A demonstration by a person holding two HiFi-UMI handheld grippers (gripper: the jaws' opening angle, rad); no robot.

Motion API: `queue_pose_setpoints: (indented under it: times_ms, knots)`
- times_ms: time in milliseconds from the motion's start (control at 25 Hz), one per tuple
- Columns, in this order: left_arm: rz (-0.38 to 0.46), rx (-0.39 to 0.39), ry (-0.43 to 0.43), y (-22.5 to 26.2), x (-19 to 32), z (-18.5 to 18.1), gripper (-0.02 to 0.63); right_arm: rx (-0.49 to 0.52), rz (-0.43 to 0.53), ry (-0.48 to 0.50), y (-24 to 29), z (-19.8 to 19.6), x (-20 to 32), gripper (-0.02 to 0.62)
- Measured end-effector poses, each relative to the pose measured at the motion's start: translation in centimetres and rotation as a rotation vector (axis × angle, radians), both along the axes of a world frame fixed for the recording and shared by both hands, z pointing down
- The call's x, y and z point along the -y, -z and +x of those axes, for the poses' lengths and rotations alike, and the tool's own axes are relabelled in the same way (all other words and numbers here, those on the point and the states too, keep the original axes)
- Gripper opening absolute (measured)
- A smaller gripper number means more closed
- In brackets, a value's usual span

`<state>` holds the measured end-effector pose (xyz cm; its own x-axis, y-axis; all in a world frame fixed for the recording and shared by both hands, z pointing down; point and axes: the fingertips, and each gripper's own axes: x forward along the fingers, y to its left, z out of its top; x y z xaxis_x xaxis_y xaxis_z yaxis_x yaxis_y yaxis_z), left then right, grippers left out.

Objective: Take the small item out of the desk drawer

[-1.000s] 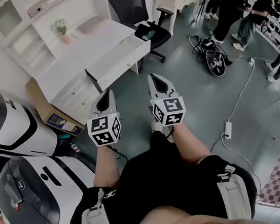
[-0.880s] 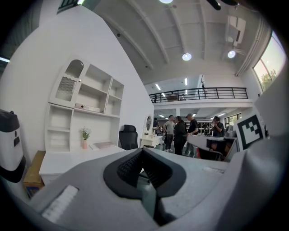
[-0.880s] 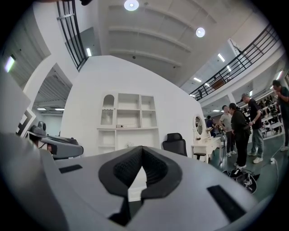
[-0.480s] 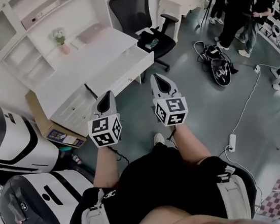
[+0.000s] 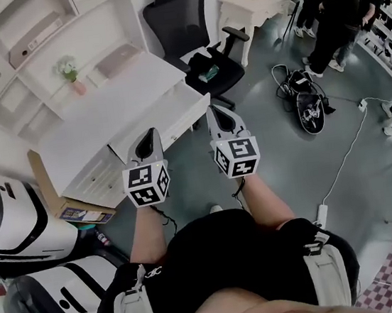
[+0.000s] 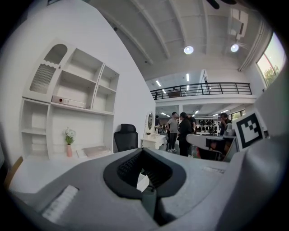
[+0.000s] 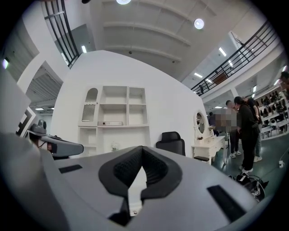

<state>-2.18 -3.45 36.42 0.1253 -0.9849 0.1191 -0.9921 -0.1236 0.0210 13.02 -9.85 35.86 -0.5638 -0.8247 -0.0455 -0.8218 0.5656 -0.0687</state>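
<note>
Hovering just before the open desk drawer (image 5: 176, 110), left gripper (image 5: 151, 134) slightly nearer than right gripper (image 5: 217, 111), both pinched shut, empty (item not visible).

Large, high-ceilinged hall rather than a real home: railed mezzanine (image 6: 203, 88) and ceiling spotlights (image 6: 188, 49) overhead, grey floor (image 5: 281, 148) with a trailing power strip (image 5: 322, 211). Staged home-office set at far left: white desk (image 5: 104, 114), shelf unit (image 5: 30, 38), black office chair (image 5: 197, 27), vanity table (image 5: 254, 1). People (image 5: 334, 12) stand far right; white machine housings (image 5: 12, 226) near left.

White desk drawer (image 5: 165, 124) under desktop
</note>
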Motion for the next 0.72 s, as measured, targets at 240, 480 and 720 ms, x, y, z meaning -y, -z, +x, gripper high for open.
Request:
queue_pose_setpoints:
  times_ms: [240, 480, 720]
  knots:
    - [-0.011, 0.006, 0.014, 0.1, 6.6, 1.1, 0.012, -0.007, -0.025, 0.024, -0.6, 0.8, 6.5, -0.004]
    - [-0.024, 0.003, 0.002, -0.5, 10.9, 1.4, 0.013, -0.016, -0.057, 0.041, -1.8, 0.1, 10.6, -0.003]
    - [-0.033, 0.001, -0.031, -0.9, 14.9, -0.2, 0.012, -0.045, -0.047, 0.024, -2.1, -2.0, 13.6, -0.003]
